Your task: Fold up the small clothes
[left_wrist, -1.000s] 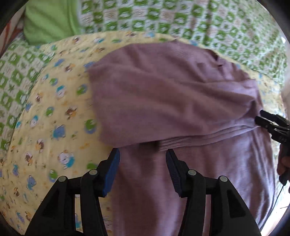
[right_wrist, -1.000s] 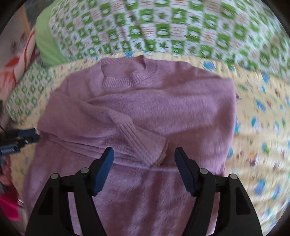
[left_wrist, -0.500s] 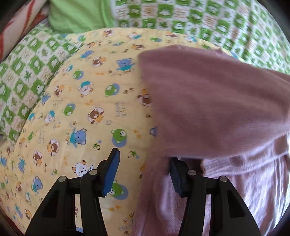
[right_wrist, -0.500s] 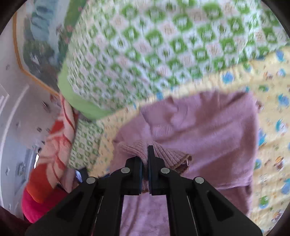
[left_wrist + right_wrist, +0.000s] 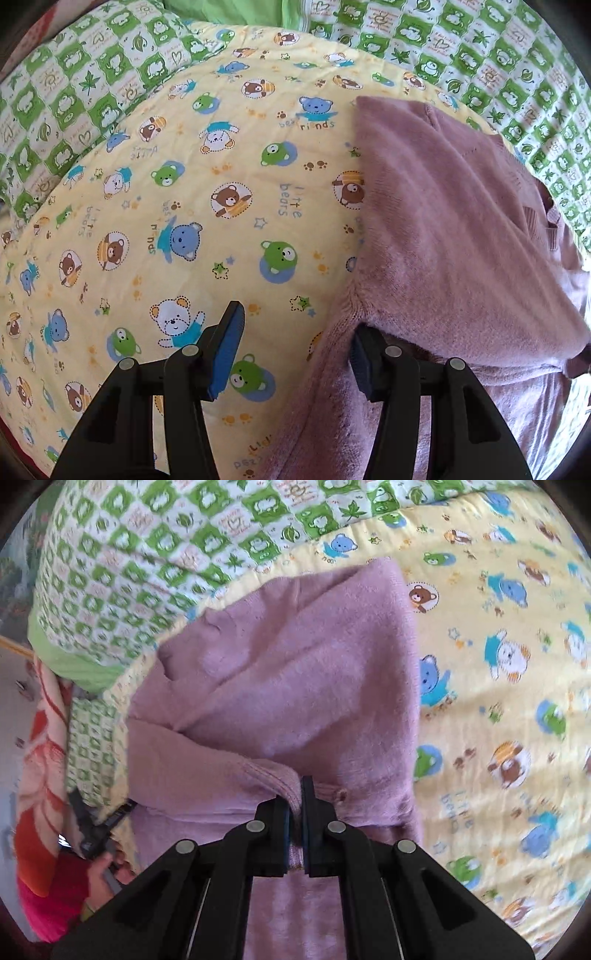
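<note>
My right gripper (image 5: 300, 797) is clamped tight on the ribbed cuff (image 5: 275, 775) of the purple sweater (image 5: 295, 672), the knit bunched between its two pads with no gap showing. The sweater lies on the yellow bear-print blanket (image 5: 498, 686), with its far edge close to where the green checked quilt (image 5: 147, 554) begins. My left gripper (image 5: 295, 347) stands with its jaws apart at the sweater's edge: the left pad (image 5: 227, 354) hangs over bare blanket (image 5: 184, 184) just beside the sweater (image 5: 461, 240), while the right pad is tucked under a raised fold of the knit, so I cannot tell whether it touches the cloth. A hand (image 5: 105, 871) shows beside the sweater, low in the right view.
</note>
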The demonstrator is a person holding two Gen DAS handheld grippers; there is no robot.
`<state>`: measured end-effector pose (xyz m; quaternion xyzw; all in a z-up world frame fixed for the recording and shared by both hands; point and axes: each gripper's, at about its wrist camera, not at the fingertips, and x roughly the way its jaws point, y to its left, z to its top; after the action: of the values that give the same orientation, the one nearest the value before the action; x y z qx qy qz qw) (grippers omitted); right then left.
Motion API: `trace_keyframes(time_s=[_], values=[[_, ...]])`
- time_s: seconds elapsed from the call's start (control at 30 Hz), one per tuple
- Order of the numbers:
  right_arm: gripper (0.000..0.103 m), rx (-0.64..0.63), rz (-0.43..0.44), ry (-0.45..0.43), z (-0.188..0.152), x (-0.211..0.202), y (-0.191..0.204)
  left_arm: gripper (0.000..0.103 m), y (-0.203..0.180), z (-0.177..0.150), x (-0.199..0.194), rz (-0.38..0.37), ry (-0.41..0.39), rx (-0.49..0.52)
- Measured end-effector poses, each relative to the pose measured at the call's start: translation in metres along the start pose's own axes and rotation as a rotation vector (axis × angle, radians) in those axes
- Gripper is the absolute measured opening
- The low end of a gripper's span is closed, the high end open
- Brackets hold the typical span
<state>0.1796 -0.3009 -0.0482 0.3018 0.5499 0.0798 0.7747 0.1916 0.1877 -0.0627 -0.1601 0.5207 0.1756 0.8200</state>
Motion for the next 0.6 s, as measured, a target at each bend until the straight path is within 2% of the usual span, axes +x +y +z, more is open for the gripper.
trace_keyframes(time_s=[0.07, 0.1, 0.13, 0.17, 0.23, 0.27, 0.3, 0.33, 0.4, 0.43, 0.5, 0.6], values=[[0.006, 0.043, -0.022, 0.043, 0.004, 0.004, -0.011, 0.055, -0.001, 0.0, -0.001, 0.0, -0.003, 0.0], [0.006, 0.08, 0.033, 0.037, 0.005, -0.001, -0.015, 0.055, 0.0, 0.0, -0.001, 0.0, -0.002, 0.0], [0.006, 0.111, 0.103, 0.03, 0.003, -0.005, -0.019, 0.055, 0.001, -0.001, 0.0, 0.0, 0.004, -0.003], [0.006, 0.164, 0.225, 0.051, 0.004, -0.006, -0.021, 0.055, 0.003, 0.0, 0.002, -0.001, 0.009, -0.006], [0.006, 0.268, 0.433, 0.154, 0.004, 0.003, -0.029, 0.055, 0.005, 0.003, 0.006, -0.009, 0.018, -0.015], [0.006, 0.299, 0.469, 0.175, 0.005, 0.006, -0.032, 0.055, 0.004, 0.007, 0.009, -0.009, 0.02, -0.015], [0.006, 0.3, 0.448, 0.19, 0.007, 0.008, -0.034, 0.055, 0.004, 0.008, 0.01, -0.007, 0.021, -0.012], [0.006, 0.276, 0.379, 0.203, 0.009, 0.01, -0.035, 0.055, 0.002, 0.007, 0.011, -0.005, 0.022, -0.004], [0.006, 0.218, 0.138, 0.208, 0.016, 0.014, -0.041, 0.055, -0.001, 0.007, 0.012, 0.006, 0.018, 0.011], [0.007, 0.211, 0.066, 0.194, 0.019, 0.017, -0.044, 0.055, -0.003, 0.007, 0.012, 0.016, 0.015, 0.021], [0.008, 0.205, 0.047, 0.122, 0.024, 0.017, -0.047, 0.055, -0.004, 0.006, 0.011, 0.023, 0.014, 0.028], [0.012, 0.141, -0.093, -0.006, 0.027, 0.007, -0.037, 0.055, -0.004, 0.009, 0.011, 0.006, 0.029, 0.024]])
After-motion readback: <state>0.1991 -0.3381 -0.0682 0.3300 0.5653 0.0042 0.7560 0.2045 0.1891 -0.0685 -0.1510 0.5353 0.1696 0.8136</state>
